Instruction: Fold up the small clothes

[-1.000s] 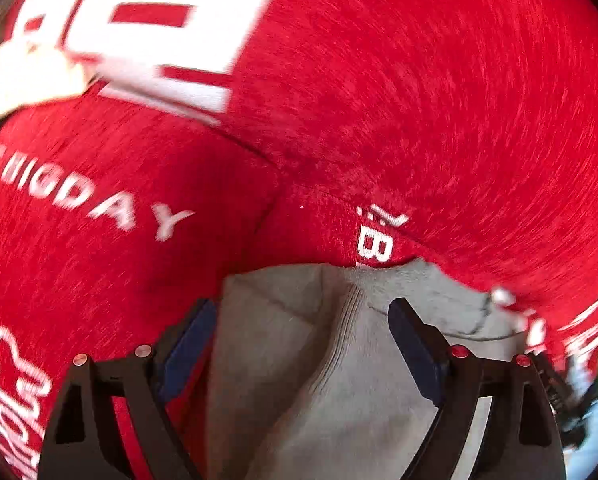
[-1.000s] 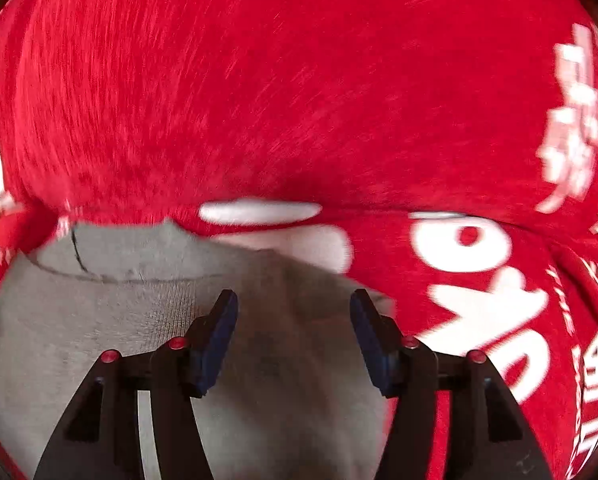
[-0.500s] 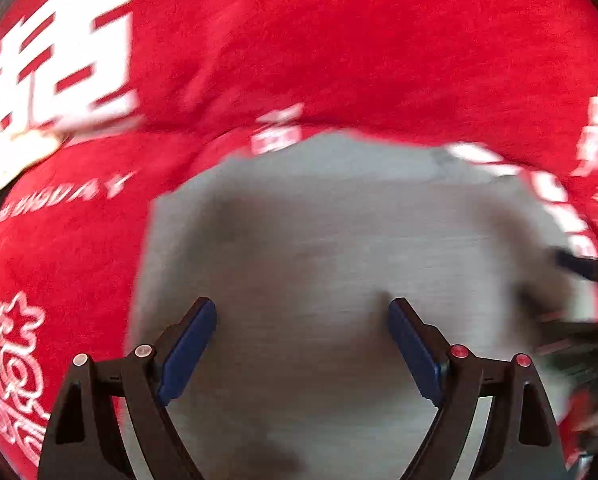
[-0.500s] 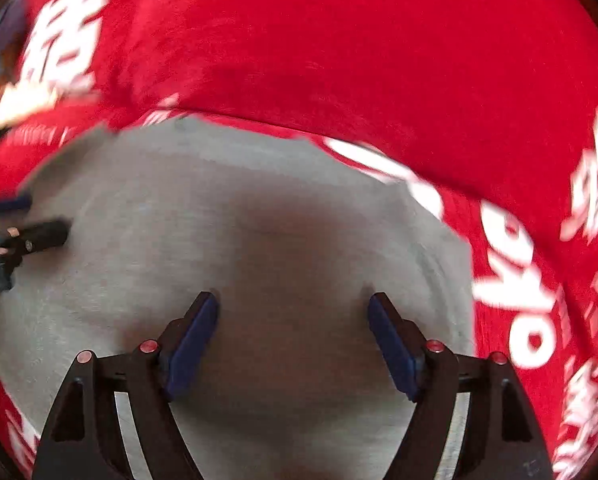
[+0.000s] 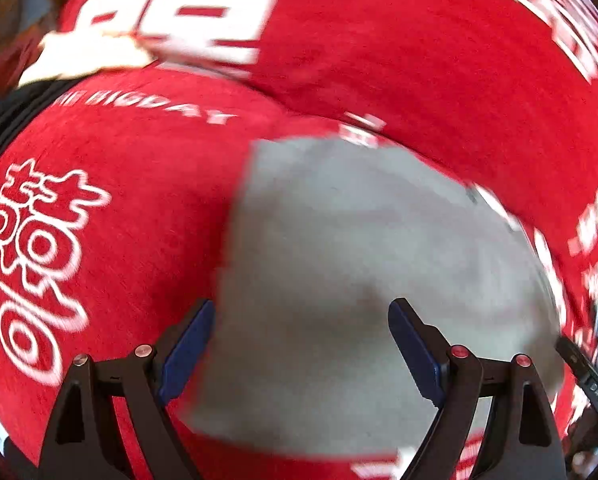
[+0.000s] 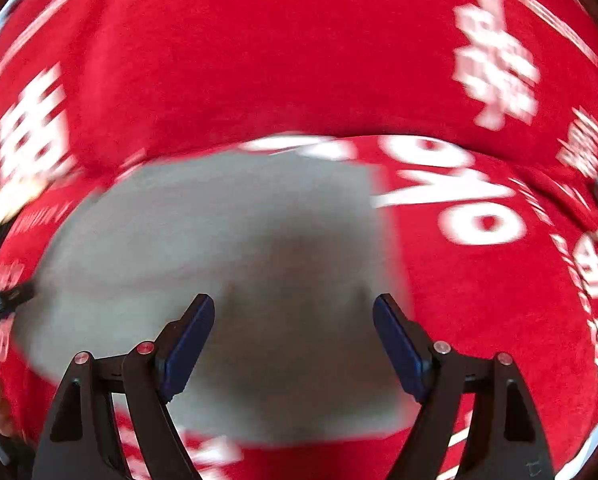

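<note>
While both frames are motion-blurred, the layout reads clearly enough: a grey garment [image 5: 371, 280] lies flat as a roughly rectangular folded shape on a red cloth [image 5: 139, 208] printed with white characters and lettering. Left gripper [image 5: 299, 344] has its jaws spread wide, nothing between the blue pads [image 5: 185, 354]; the grey garment sits beneath and ahead of the gap, its left edge running just beside the left pad, most of the fabric extending to the right past the other pad. Right gripper [image 6: 293, 340] likewise released, jaws apart and empty; from this view the grey garment [image 6: 227, 248] fills the space below the gap and stretches left, its right edge just outside the right pad [image 6: 399, 352]. Contact between pads and fabric cannot be told. Red cloth [image 6: 339, 72] surrounds the garment on all visible sides
</note>
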The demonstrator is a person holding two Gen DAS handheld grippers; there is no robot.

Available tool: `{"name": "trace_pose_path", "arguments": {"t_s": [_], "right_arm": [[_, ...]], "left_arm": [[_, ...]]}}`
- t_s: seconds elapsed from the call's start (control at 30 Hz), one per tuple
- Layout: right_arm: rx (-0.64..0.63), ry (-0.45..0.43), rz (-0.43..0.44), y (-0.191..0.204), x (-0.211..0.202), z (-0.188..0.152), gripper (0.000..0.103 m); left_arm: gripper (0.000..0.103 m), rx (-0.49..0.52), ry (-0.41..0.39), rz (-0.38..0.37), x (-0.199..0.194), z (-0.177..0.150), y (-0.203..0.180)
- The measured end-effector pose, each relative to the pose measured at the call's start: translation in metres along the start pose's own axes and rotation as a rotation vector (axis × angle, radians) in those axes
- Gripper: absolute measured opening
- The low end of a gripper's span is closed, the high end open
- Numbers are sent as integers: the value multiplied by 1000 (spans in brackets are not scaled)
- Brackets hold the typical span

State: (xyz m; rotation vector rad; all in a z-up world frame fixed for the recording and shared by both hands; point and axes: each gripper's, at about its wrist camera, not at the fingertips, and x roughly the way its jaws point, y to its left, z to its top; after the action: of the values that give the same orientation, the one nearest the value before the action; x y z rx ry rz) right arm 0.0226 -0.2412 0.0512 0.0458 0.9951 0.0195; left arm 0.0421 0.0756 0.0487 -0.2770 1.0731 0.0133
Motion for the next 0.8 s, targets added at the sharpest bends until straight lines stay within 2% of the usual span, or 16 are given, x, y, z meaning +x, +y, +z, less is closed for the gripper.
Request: {"name": "trace_pose_path", "arguments": {"t_s": [0.1,0.17,0.23,0.27,0.33,0.47,0.53,0.57,0.6,0.63,0.7,0.8], "right_arm": [[-172,-16,-25,60,6,-23,84],[-230,1,-38,72,18,-36,84],[-213,6,-5,60,28,-41,84],[-172,0,32,48,28,-41,84],[-94,12,38,19,28,-39,84],[30,5,19,-44,14,-46,84],[77,-6,58,-65,2,-51,84],[97,6,32,-72,-2,-52,85],[124,40,-33,-80,-1,-52,85],[150,51,-44,-88,-3,-52,85],[205,24,-24,-97,-13,-45,85],[161,-17,-125,-74,-23,-20,86]], "left_arm": [[89,120,-40,47,-10,-25,-37],[89,162,-9,43,0,-36,-46],[89,202,22,70,14,-42,-43],[90,213,-5,68,11,-43,-39],[96,195,-13,73,10,-42,-27],[96,144,1,48,5,-35,3],[96,157,15,15,-1,-35,11],[96,159,12,30,-1,-35,11],[96,155,-1,62,-4,-33,12],[96,136,-21,89,-12,-30,15],[96,88,-39,43,-22,-24,18],[96,58,-60,4,-28,-10,4]]}}
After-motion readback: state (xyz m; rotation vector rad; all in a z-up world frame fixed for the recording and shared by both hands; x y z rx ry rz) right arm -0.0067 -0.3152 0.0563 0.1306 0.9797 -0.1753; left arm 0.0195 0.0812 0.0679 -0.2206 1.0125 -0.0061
